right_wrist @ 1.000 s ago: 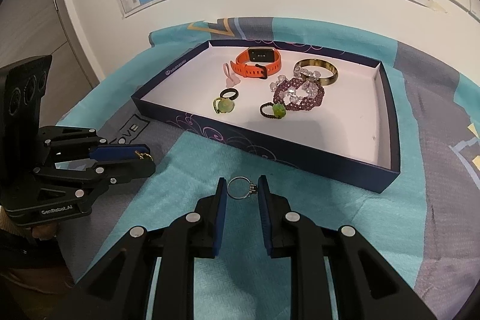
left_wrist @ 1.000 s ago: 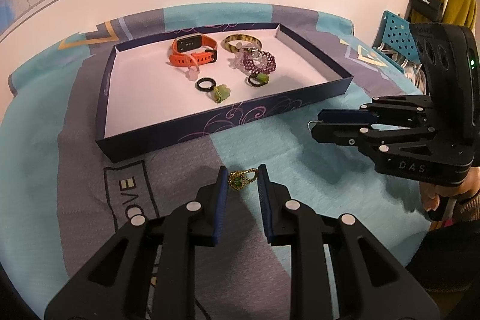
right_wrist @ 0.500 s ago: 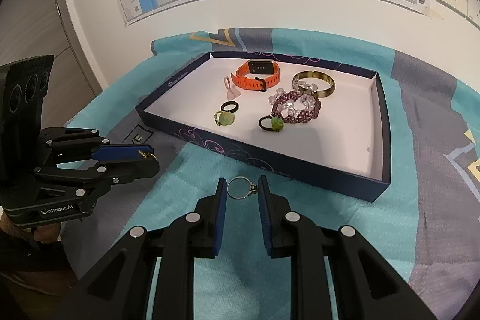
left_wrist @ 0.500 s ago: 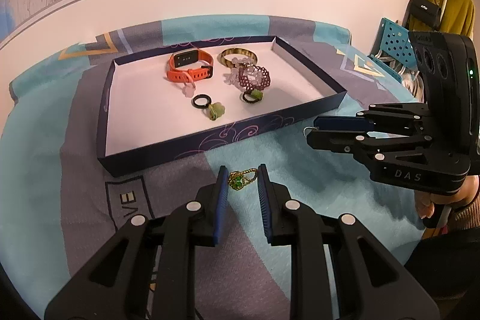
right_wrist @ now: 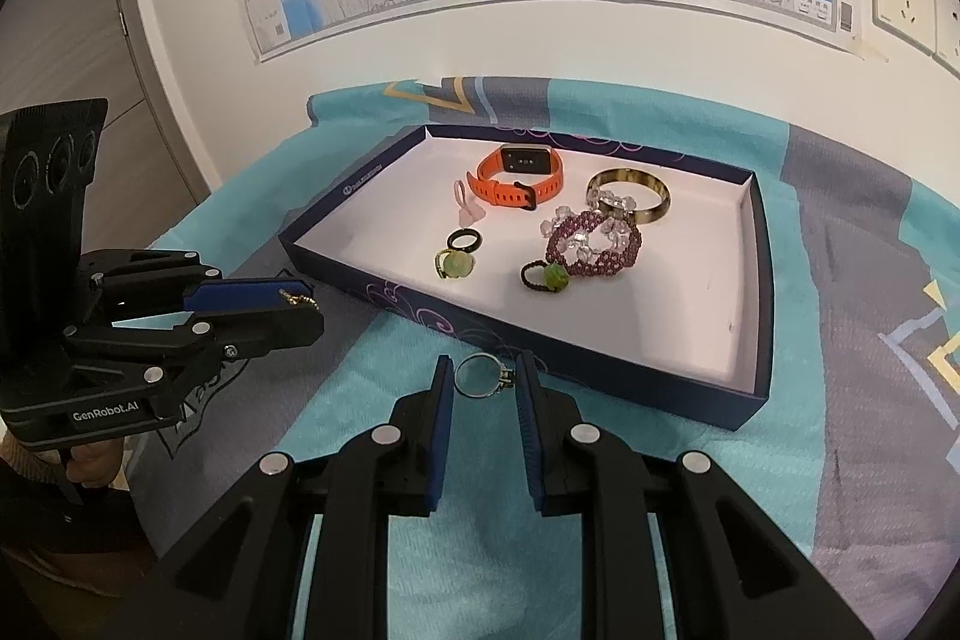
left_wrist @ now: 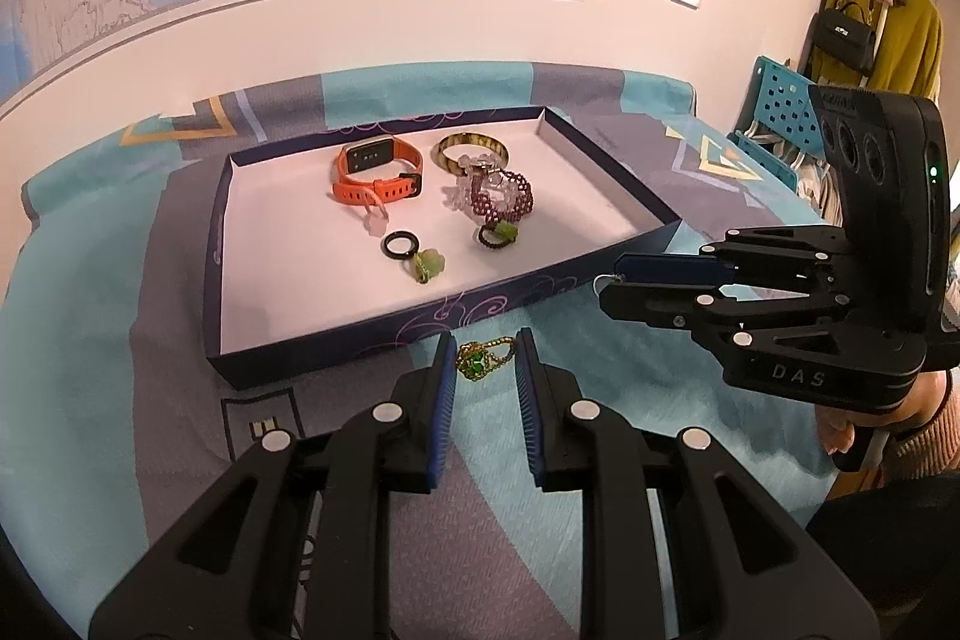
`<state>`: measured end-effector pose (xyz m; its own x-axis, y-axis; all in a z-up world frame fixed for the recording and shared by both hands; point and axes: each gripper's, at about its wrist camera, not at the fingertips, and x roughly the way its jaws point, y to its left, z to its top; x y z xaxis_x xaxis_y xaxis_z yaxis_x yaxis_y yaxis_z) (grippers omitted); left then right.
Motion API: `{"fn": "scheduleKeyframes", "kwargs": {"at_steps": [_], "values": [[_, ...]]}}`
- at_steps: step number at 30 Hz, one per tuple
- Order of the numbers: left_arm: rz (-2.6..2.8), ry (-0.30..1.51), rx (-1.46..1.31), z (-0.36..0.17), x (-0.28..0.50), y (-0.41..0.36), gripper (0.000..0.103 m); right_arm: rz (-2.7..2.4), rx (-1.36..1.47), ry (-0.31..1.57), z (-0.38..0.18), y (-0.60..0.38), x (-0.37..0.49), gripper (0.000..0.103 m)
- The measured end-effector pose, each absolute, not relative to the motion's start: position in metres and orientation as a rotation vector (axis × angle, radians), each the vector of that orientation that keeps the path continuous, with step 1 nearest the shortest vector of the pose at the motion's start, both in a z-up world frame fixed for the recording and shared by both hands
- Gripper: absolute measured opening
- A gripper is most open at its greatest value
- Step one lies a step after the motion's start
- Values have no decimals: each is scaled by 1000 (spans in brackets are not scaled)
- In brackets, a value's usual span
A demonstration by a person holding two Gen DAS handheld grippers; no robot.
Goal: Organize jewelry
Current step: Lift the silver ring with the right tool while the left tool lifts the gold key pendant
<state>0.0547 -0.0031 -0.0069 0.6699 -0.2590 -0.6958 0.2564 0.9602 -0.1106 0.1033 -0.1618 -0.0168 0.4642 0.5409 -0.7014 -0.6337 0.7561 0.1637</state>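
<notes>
Left wrist view: the left gripper (left_wrist: 483,358) is clamped on a gold ring (left_wrist: 482,357) with a green stone, pinched at the fingertips and held above the cloth (left_wrist: 90,400), just short of the tray (left_wrist: 384,349) wall at 12 o'clock. The right gripper (left_wrist: 612,277) sits at 3 o'clock, a thin wire loop showing at its tip.

Right wrist view: the right gripper (right_wrist: 480,376) is closed on a silver ring (right_wrist: 477,375), band across the pads, near the tray (right_wrist: 600,370) front wall. The left gripper (right_wrist: 309,295) is at 9 o'clock, with gold showing at its tip.

Judgement: both rings are light, rigid, smooth metal, liable to twist or slip out. Grip across the band, clear of the stone setting. The tray already holds a watch (right_wrist: 521,177), a bangle (right_wrist: 629,194) and beads (right_wrist: 594,244); release low over bare floor.
</notes>
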Motion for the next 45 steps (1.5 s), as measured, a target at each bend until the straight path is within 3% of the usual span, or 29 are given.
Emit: {"fn": "scheduleKeyframes", "kwargs": {"at_steps": [30, 32, 45], "values": [[-285, 749, -10, 4, 63, -3, 20, 719, -123, 781, -7, -162, 110, 19], [-285, 746, -9, 5, 63, -3, 20, 722, -123, 785, -7, -162, 111, 10], [-285, 754, -14, 3, 65, -2, 20, 721, -132, 822, -16, -164, 111, 12]]}}
